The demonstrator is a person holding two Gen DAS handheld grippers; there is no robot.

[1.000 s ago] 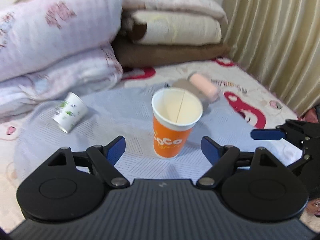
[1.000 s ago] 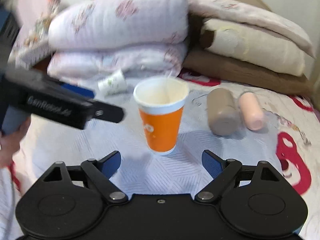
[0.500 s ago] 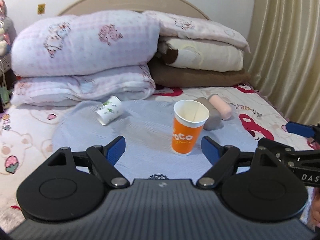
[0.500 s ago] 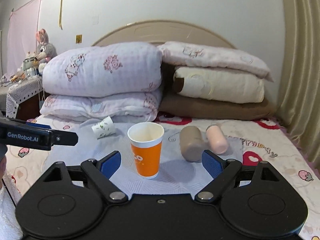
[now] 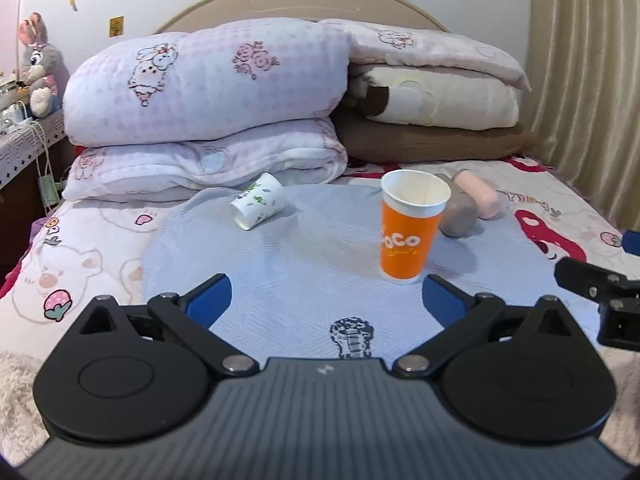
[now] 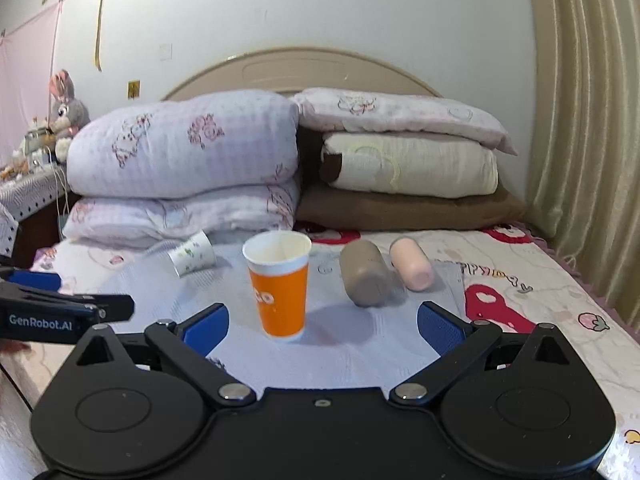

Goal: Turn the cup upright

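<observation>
The bed (image 5: pixel 80 248) carries everything here, with folded quilts (image 5: pixel 208 92) piled against the headboard edge and a pale blue mat (image 5: pixel 304 256) spread over the middle of its printed sheet. On that mat, toward its right side, the orange cup (image 5: pixel 408 232) stands upright on its base, mouth open to the ceiling, touching nothing that I can see. Judged from that, one flip looks finished. Just behind it, near the mat's far right corner, a grey-brown cup (image 6: pixel 364 276) and a pink cup (image 6: pixel 412 268) lie on their sides next to each other (whether they touch is hard to tell). Near the far left corner of the mat, close under the quilts, a small white cup with green print (image 5: pixel 258 206) also lies tipped over, mouth toward the camera. If the task covers every cup, three are left; if only the orange one, it appears complete.

The left gripper (image 5: pixel 326 300) hangs over the near edge of the mat with its blue pads spread wide apart and nothing between them. The right gripper (image 6: pixel 322 322) is likewise spread wide and empty, the orange cup standing beyond its pads, apart from both.
</observation>
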